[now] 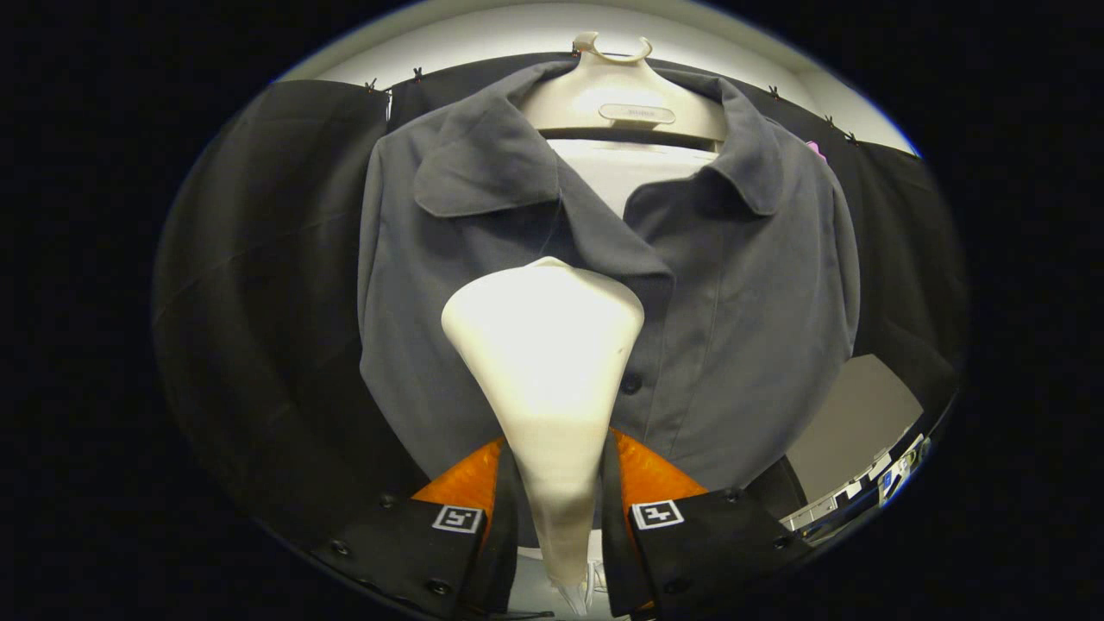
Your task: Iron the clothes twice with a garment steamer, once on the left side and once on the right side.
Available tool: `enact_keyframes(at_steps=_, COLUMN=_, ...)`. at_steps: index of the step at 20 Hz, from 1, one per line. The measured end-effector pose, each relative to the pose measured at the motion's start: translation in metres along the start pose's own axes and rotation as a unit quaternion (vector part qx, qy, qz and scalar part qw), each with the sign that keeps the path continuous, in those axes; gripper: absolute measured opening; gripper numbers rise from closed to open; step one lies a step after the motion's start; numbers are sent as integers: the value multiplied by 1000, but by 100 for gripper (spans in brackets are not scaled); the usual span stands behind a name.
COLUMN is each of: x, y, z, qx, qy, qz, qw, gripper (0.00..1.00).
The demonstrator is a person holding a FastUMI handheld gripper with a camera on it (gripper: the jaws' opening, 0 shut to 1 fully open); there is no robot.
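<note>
Nearest, the gripper (556, 483) has both fingers pressed against the narrow handle of the garment steamer (545, 345), one on each side, so it is clamped on the steamer. Each finger carries a small square marker on its upper face. The steamer is cream white, slim where it is held and flaring into a broad, rounded triangular head just ahead of the fingers.

The steamer's head lies over the front of a dark grey shirt (742, 285), near the button placket just below the open collar; whether the head actually touches the cloth cannot be told. A dark button (630, 384) sits on the placket just right of the steamer's neck. The shirt hangs flat and smooth, its collar points spread to either side.

The shirt hangs on a pale plastic hanger (617, 103), with a white backing panel (630, 168) visible inside the open neck. Behind it, black cloth (259, 259) forms the booth's wall, pinned along its top edge by small clips (417, 74). Above the cloth is a white ceiling band (517, 34). Far to the right, past the shirt's hem, a grey wall patch (854, 423) and some blurred clutter below it appear.
</note>
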State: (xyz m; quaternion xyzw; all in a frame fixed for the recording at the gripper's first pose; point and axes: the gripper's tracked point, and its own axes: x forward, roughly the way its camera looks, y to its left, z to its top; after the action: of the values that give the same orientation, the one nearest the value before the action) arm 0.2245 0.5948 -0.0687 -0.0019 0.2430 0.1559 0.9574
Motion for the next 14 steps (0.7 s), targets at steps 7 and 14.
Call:
enact_keyframes(at_steps=7, x=12, y=-5, z=-23, qx=-21, qy=8, qz=-8, qw=1000, gripper=49)
enact_keyframes(at_steps=14, x=20, y=0, z=-69, qx=-23, qy=38, qz=-5, qw=999, gripper=49)
